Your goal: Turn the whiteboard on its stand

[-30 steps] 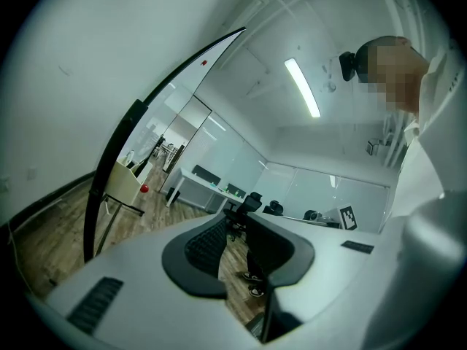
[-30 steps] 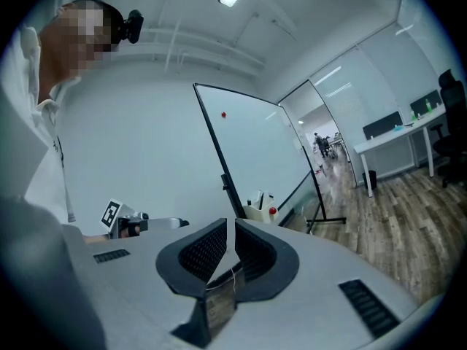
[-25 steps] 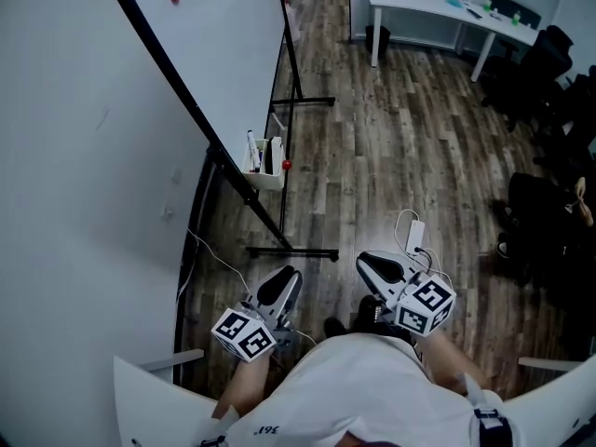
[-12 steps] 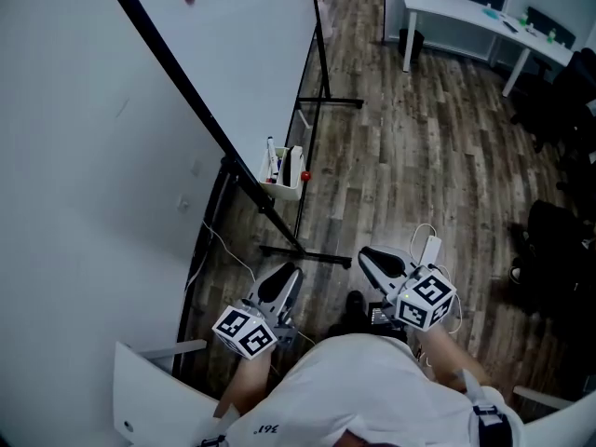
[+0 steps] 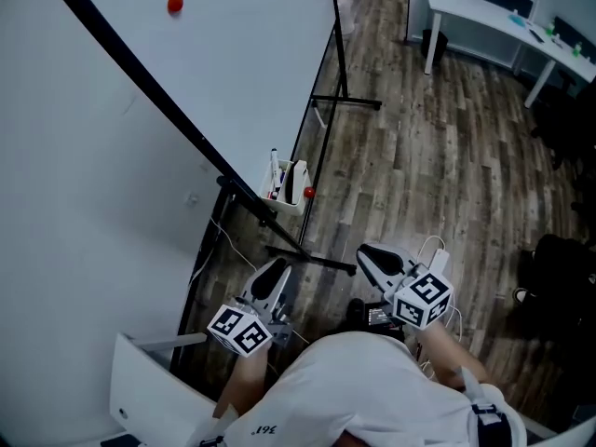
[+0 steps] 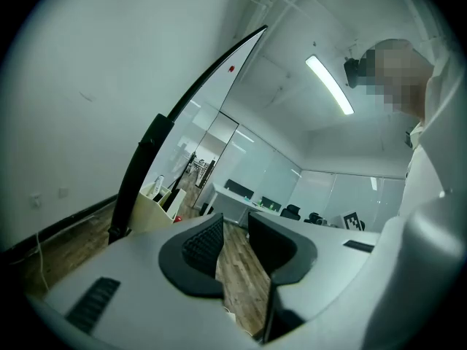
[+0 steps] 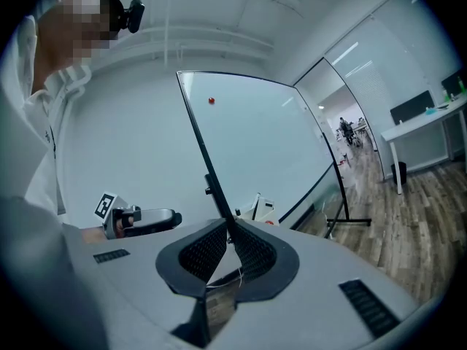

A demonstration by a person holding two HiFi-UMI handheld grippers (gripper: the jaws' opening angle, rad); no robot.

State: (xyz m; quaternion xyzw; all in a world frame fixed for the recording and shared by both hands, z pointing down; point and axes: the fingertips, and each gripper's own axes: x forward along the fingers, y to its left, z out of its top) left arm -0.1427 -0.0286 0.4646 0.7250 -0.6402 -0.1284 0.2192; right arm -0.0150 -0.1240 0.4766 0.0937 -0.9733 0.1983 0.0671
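Whiteboard [image 5: 233,63] cut off at top edge.
My left gripper [image 5: 277,270] jaws have just been opening: slightly apart, empty. My right gripper [image 5: 366,253] jaws are closed on nothing.

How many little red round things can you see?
2. A red dot sticks high on the whiteboard. A red ball sits low beside the pen tray under the board. More could hide behind the board.

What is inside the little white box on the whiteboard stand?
Upright marker pens poke out of the white box, with something dark beside them. The box's walls hide their lower ends and the bottom, so anything else is hidden.
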